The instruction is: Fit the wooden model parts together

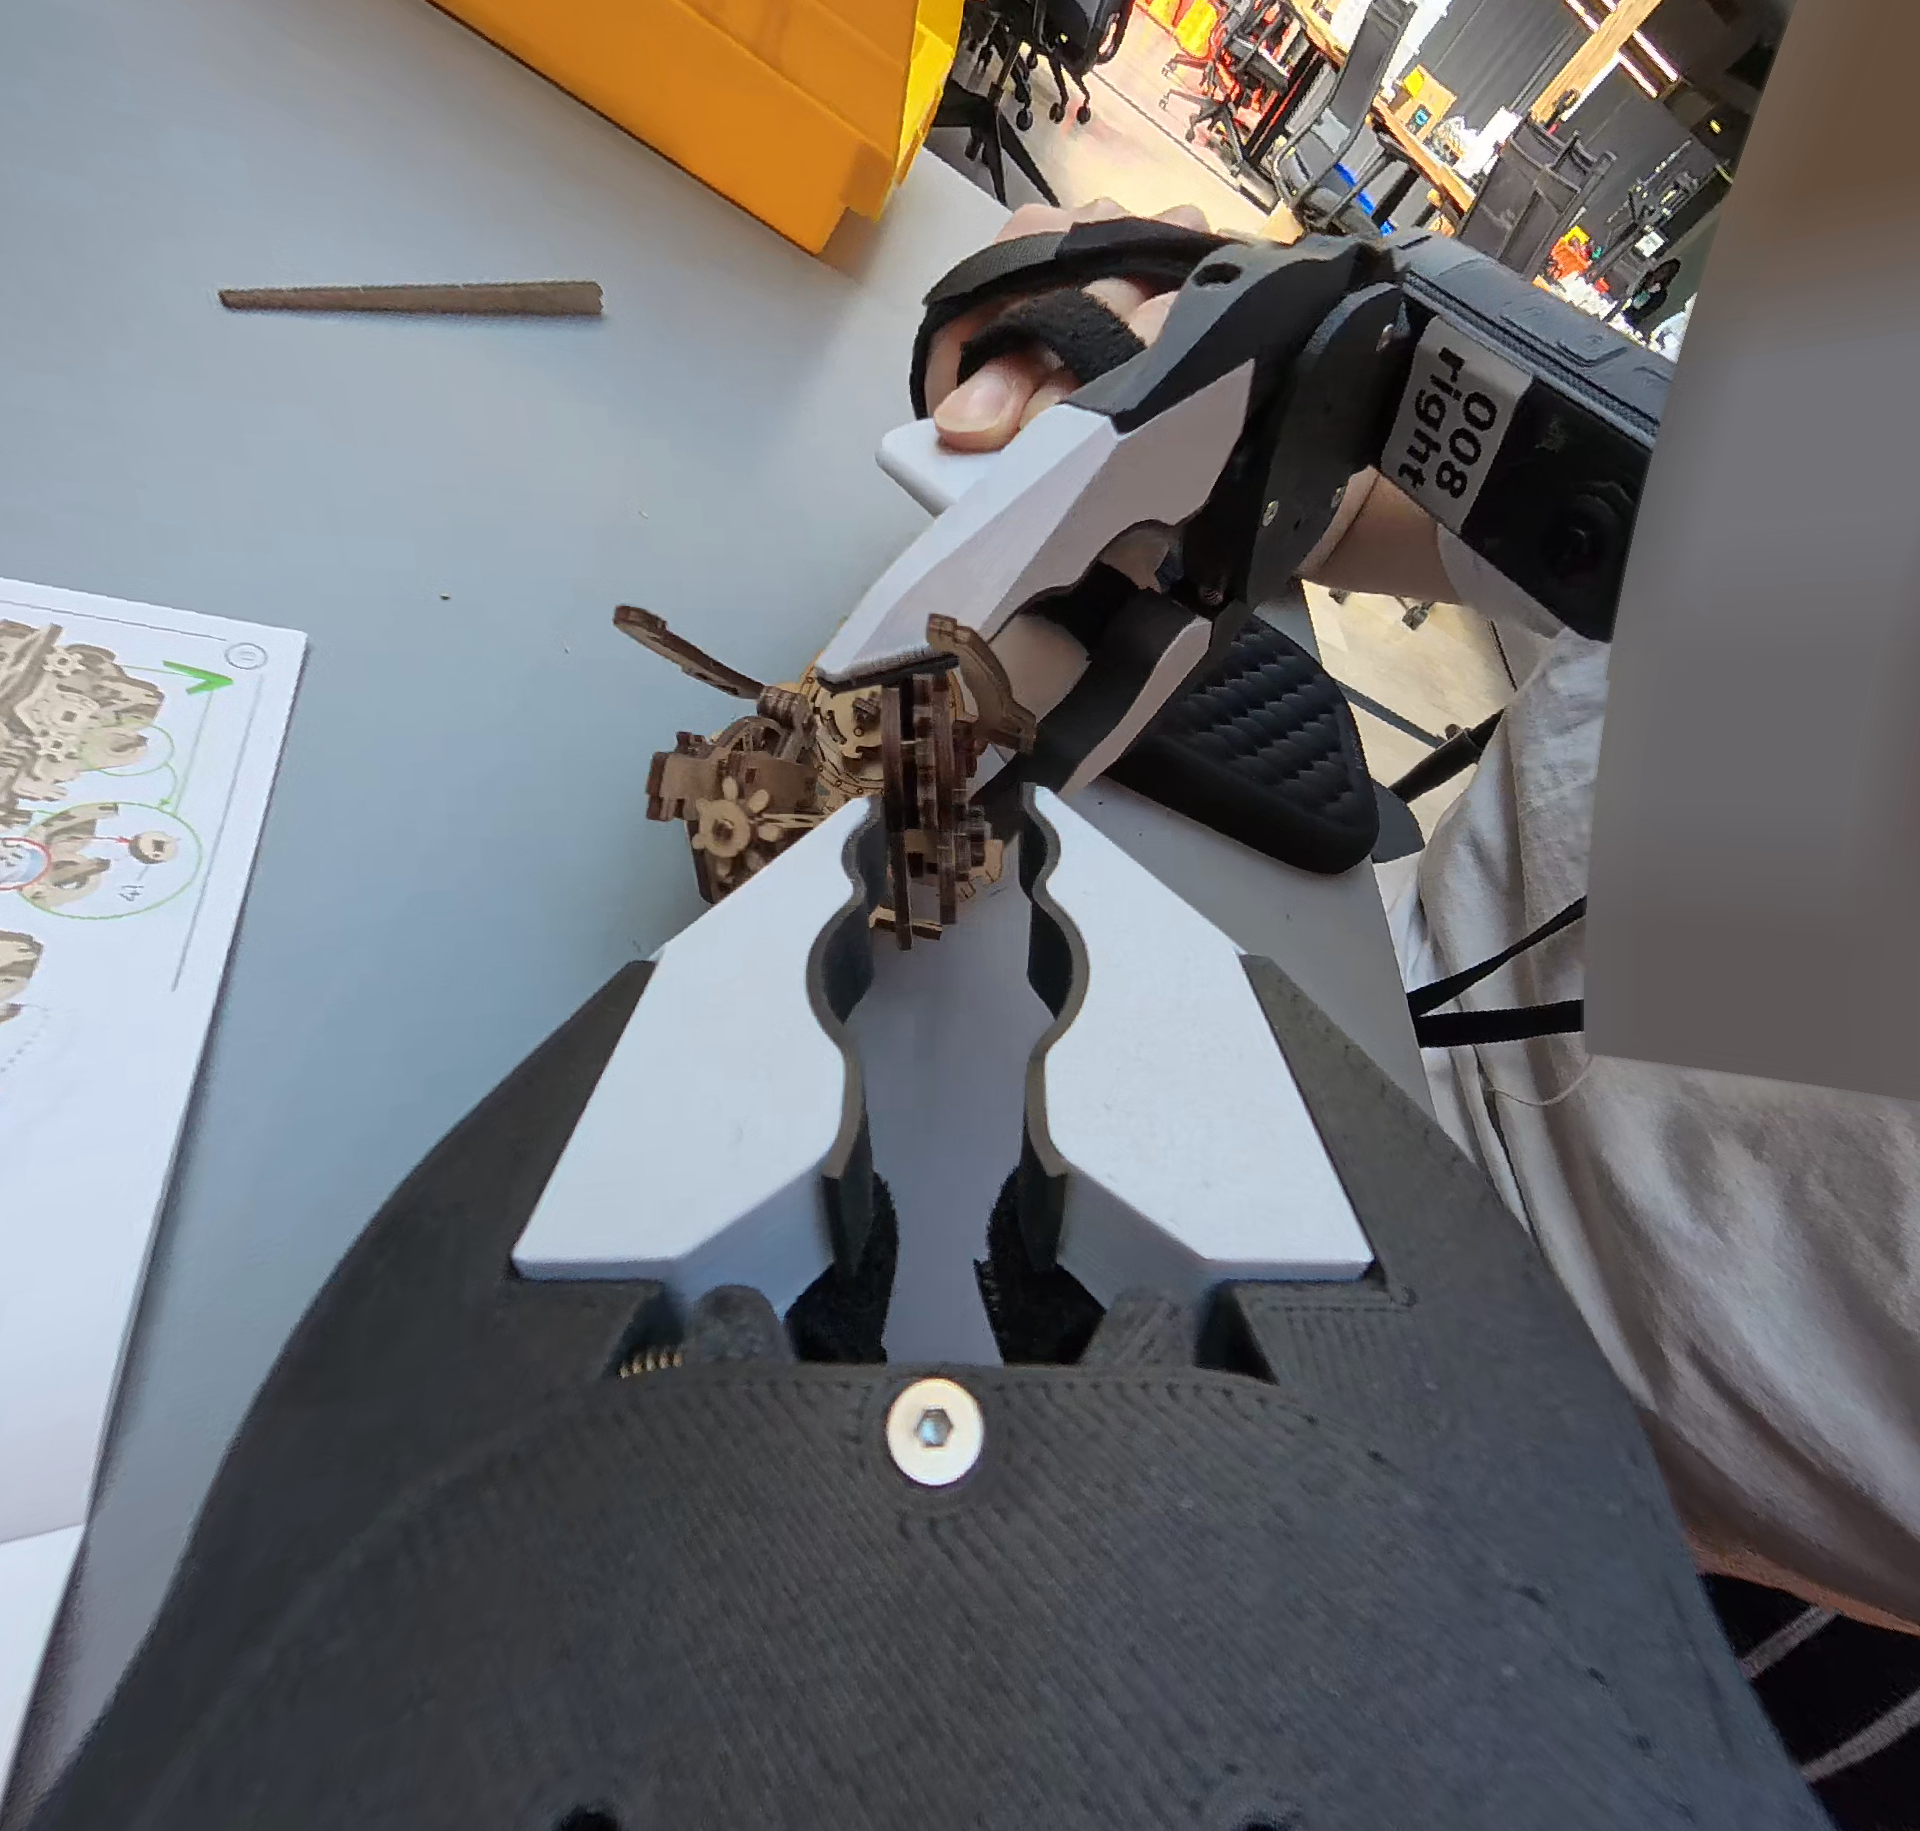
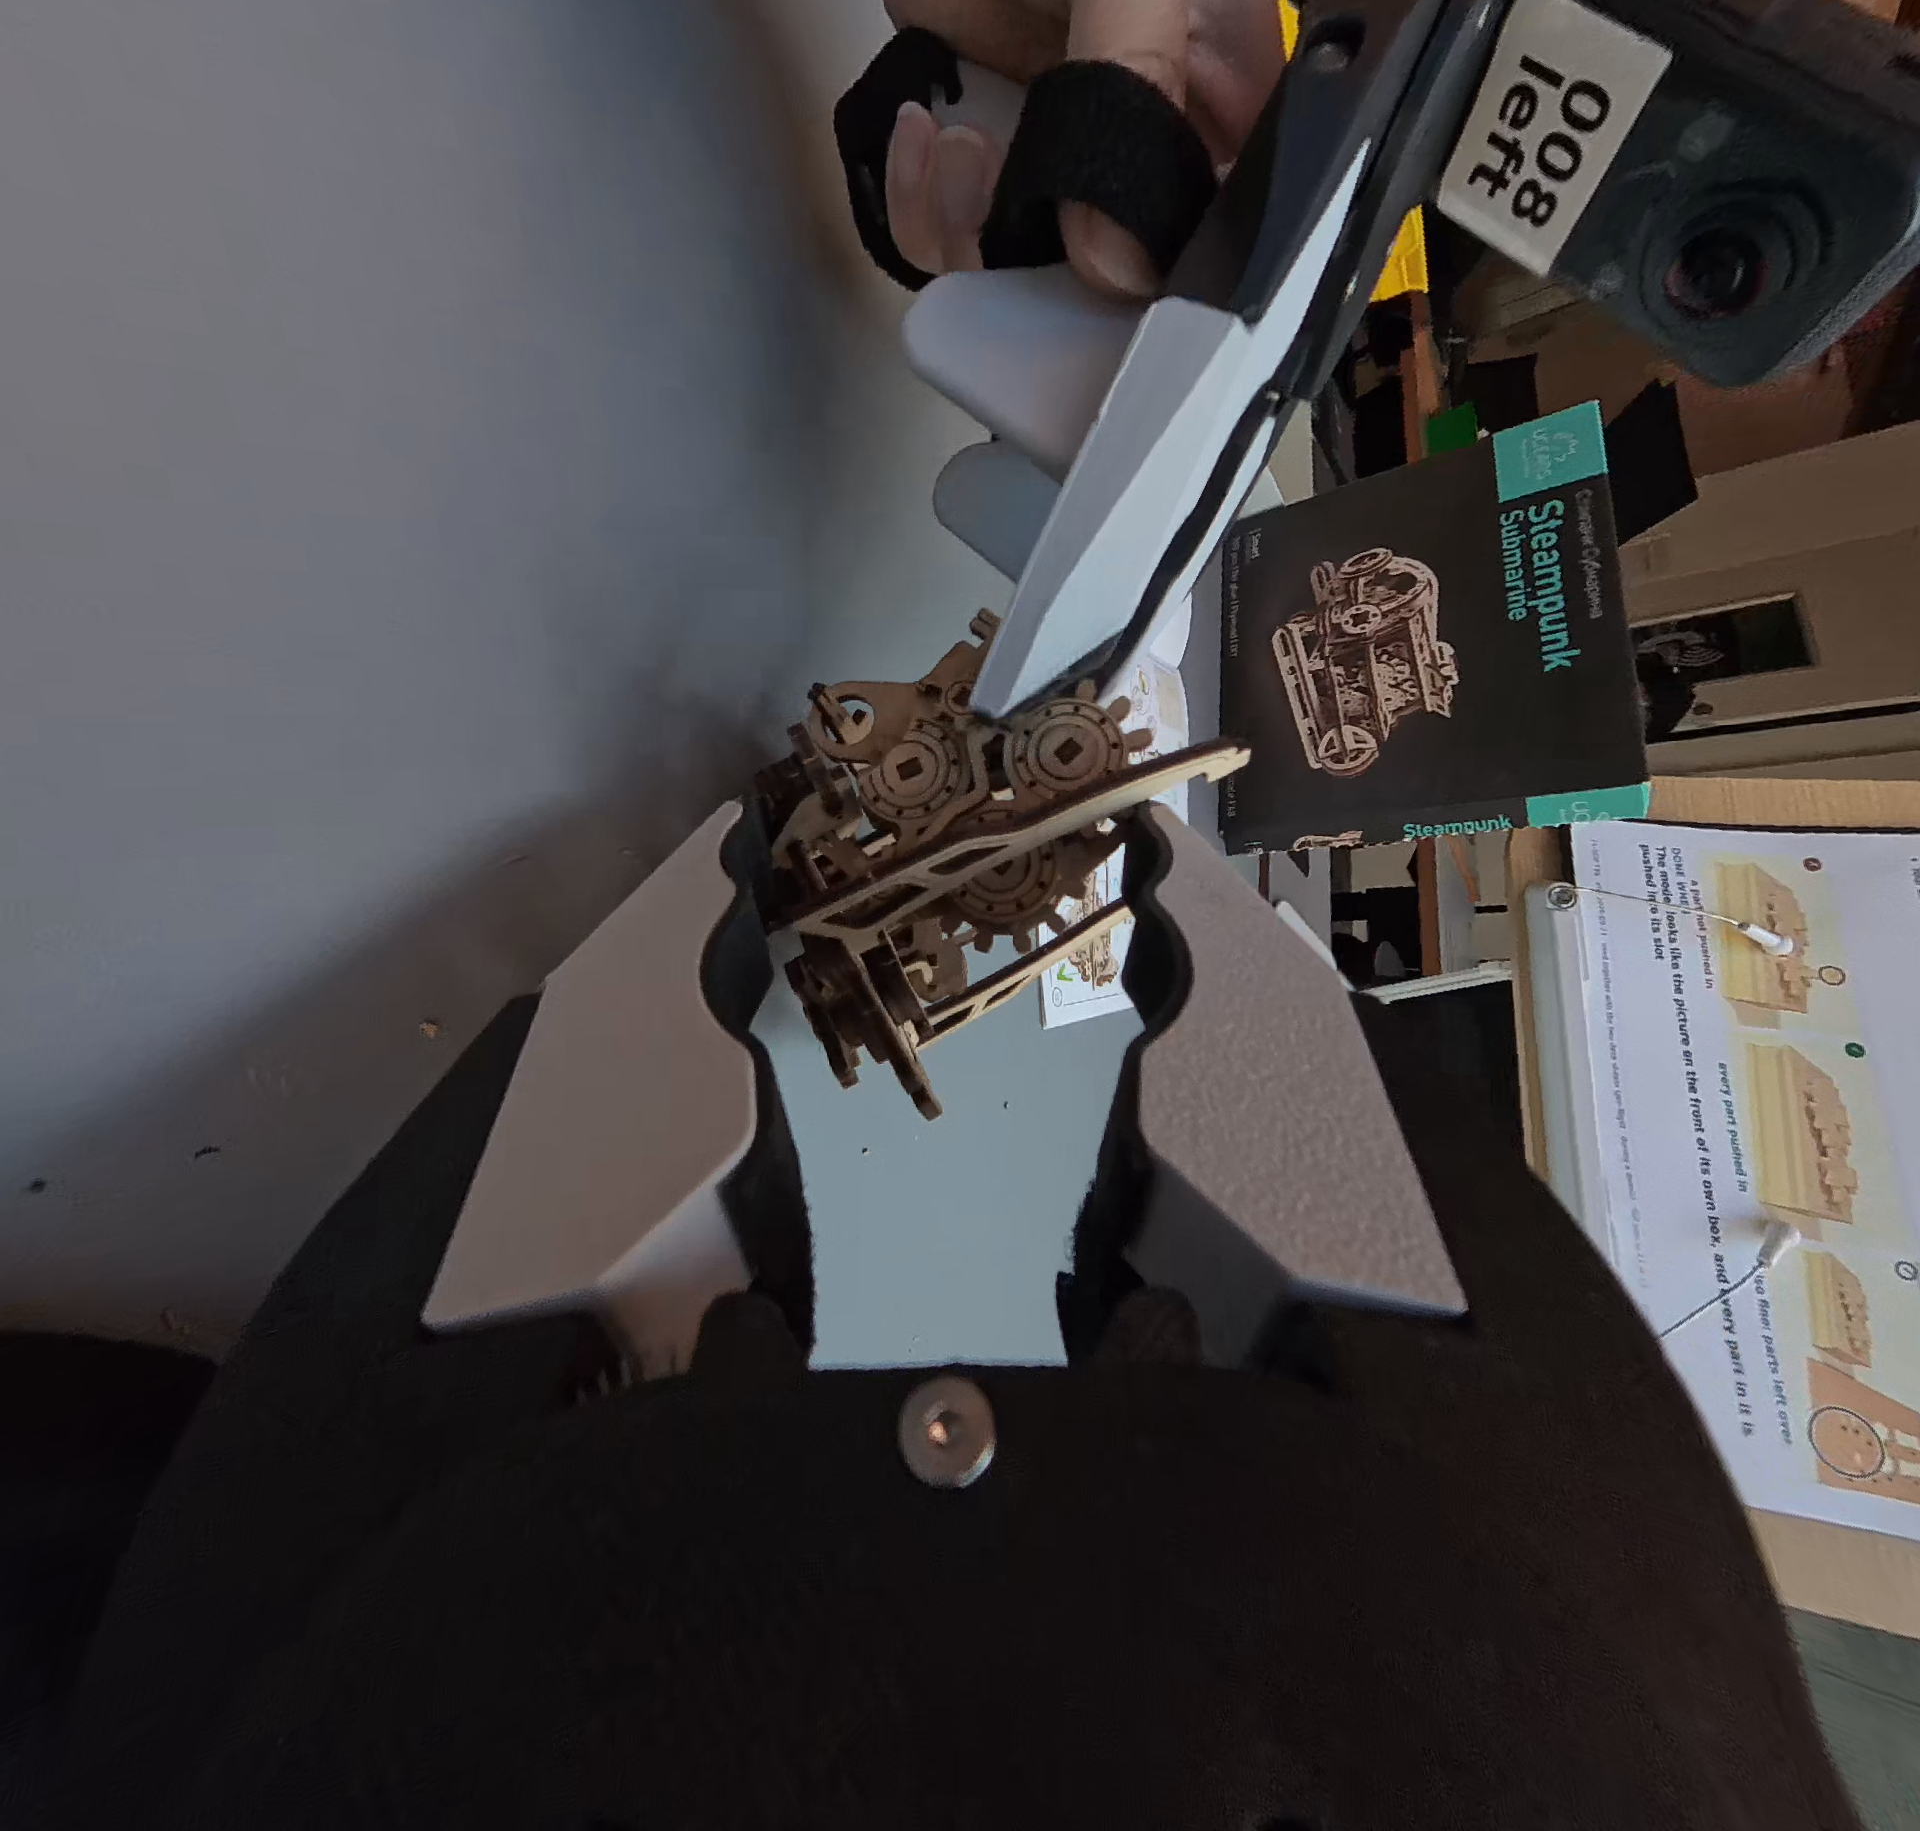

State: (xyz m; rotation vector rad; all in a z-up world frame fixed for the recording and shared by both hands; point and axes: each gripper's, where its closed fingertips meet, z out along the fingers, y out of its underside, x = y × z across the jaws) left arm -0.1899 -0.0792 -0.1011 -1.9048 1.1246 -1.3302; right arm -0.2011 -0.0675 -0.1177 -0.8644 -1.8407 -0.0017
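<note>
A part-built wooden model (image 1: 727,794) of gears and laser-cut plates is held above the grey table (image 1: 364,493) between both grippers. My left gripper (image 1: 951,815) is shut on a stack of its plates. My right gripper (image 1: 961,732) comes in from the upper right and clamps the same model from above and below. In the right wrist view the model (image 2: 935,794) sits between my right gripper's (image 2: 940,831) closed fingers, with a long curved strip sticking out to the right. The left gripper's white finger (image 2: 1091,534) presses on the model's top; its other finger is hidden.
A yellow bin (image 1: 675,46) stands at the table's far side, with a loose wooden stick (image 1: 410,298) in front of it. A printed instruction sheet (image 1: 104,898) lies at left. The dark model box (image 2: 1434,638) and another instruction sheet (image 2: 1745,1158) are at right. Less than 4 cm separates the two grippers' tips.
</note>
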